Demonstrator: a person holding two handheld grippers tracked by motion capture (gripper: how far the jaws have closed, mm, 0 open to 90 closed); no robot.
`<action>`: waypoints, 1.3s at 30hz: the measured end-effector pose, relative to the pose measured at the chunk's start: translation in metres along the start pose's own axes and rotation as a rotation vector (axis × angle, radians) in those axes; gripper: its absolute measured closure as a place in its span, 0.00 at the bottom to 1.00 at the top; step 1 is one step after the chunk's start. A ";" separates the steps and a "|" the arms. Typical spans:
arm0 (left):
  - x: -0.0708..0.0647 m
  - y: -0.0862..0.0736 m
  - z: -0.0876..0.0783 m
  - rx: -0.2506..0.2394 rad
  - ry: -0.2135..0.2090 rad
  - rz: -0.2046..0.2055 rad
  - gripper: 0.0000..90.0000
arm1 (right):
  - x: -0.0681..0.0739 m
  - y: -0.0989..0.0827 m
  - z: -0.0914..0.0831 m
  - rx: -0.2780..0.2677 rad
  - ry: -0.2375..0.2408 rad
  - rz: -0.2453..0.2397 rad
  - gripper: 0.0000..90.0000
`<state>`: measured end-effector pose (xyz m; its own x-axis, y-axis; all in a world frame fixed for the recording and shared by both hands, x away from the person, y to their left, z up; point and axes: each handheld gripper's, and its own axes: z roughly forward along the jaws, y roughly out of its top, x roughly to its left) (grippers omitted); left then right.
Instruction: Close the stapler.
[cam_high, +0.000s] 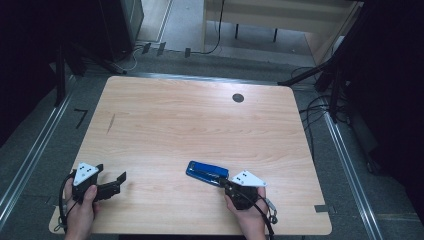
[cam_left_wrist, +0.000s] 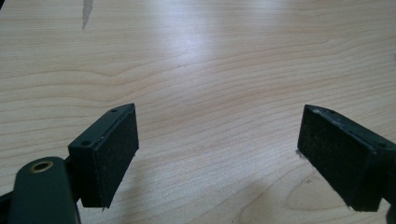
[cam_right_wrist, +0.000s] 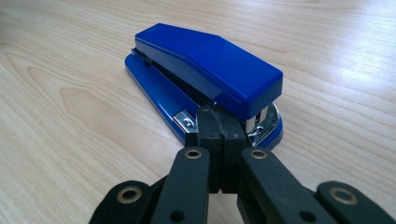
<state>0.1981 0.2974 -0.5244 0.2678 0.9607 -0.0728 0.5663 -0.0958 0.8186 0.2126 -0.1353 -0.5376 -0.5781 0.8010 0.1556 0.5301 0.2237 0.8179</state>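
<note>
At the left of the high view, the left gripper (cam_high: 111, 183) lies low over the near left corner of the wooden table (cam_high: 200, 125), held in the person's left hand (cam_high: 80, 212), with a grey three-cornered plate on top. Its jaws stand wide open and point toward the middle of the table. In the left gripper view the two black pads (cam_left_wrist: 112, 156) are far apart, with only bare wood grain between them; they touch nothing.

Further right, near the front edge and a little right of centre, lies a blue stapler (cam_high: 206, 171), flat on its base, its long side running slantwise across the table. No brand or writing can be read on it.

Just right of the stapler is the right gripper (cam_high: 224, 182), held in the person's right hand (cam_high: 250, 215). In the right gripper view its jaws are closed together, pad against pad, with nothing between them, and their tips (cam_right_wrist: 221, 122) are pressed up against the stapler's (cam_right_wrist: 205, 70) near end, by the silver metal under the blue top.

At the far side of the table sits a small dark round hole (cam_high: 238, 98).
</note>
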 end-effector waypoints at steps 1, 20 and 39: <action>0.000 0.000 0.000 -0.001 0.002 0.000 0.14 | 0.000 0.000 0.001 -0.003 -0.003 -0.002 1.00; -0.003 0.000 0.001 0.008 0.009 0.011 0.12 | -0.012 0.008 0.010 -0.012 -0.031 0.000 1.00; -0.004 0.000 0.001 0.010 0.018 0.018 0.13 | -0.019 0.013 0.018 -0.031 -0.067 0.010 1.00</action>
<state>0.1981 0.2936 -0.5246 0.2645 0.9632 -0.0476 0.5695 -0.1162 0.8137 0.2417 -0.1373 -0.5401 -0.5297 0.8386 0.1269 0.5154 0.1995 0.8334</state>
